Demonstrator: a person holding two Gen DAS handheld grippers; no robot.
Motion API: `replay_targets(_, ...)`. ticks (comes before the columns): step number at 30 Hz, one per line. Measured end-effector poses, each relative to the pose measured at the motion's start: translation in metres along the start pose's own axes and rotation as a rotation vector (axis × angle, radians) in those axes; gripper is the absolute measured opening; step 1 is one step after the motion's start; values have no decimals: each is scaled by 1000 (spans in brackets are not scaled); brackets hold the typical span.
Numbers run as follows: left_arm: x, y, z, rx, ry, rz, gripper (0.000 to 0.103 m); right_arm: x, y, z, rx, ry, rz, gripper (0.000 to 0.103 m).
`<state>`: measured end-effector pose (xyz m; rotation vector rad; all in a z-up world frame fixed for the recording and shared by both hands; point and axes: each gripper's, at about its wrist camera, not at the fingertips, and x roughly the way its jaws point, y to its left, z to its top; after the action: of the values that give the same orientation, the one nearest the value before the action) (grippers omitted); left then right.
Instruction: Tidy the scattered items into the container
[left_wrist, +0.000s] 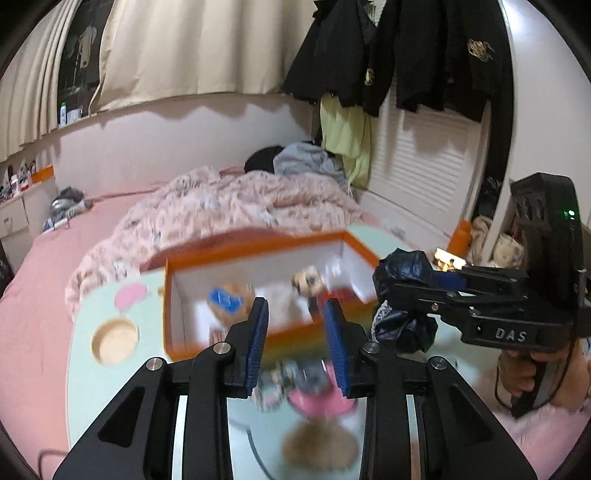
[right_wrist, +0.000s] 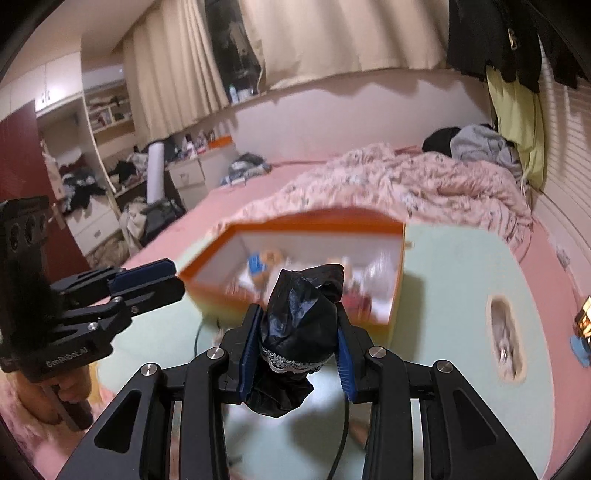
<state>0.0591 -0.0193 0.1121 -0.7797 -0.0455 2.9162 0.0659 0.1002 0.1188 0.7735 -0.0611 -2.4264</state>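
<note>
- Now my right hand-held gripper is clamped on the black scrunchie, just short of the orange box.
- My left hand-held gripper, also near the box, stands narrowed; whether it grips anything, I cannot tell.
- Next, as I judge it: carry over the rim, release inside.

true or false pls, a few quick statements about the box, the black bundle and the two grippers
1. The right gripper is clamped on a black bundle with lace trim. True.
2. The orange-rimmed box is empty. False: it holds small items, including a blue and tan one.
3. The box sits on a pale green table. True.
4. The left gripper is holding the black bundle. False: the bundle is in the right gripper; the view between the left gripper's pads is too blurred to tell what, if anything, they hold.
5. A bed with a pink quilt lies beyond the table. True.
</note>
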Motion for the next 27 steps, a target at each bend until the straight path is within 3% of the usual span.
replay_targets(6,52,21,30,-21,53,41,33,34,-12,38,3,18,-67,36)
replay_targets(8,68,28,31,-49,93,31,34,53,-19,42,10,49,-83,43)
replay_targets(10,80,34,26,-94,145,48,46,67,-23,40,8,94,-103,50)
replay_targets(11,81,35,24,-104,147,66,60,70,-25,38,18,100,-113,56)
replay_targets(12,77,34,20,-102,116,77,73,70,-27,35,36,95,-112,60)
replay_targets(13,72,33,16,-95,84,81,76,68,-29,31,54,85,-103,71)
replay_targets(14,67,32,13,-86,63,84,81,65,-30,27,66,71,-88,75)
replay_targets(23,41,31,0,-126,74,57,81,32,-14,15,-9,12,-117,76)
replay_targets(27,18,20,-17,-89,100,47,81,17,-1,-9,-101,44,-147,76)
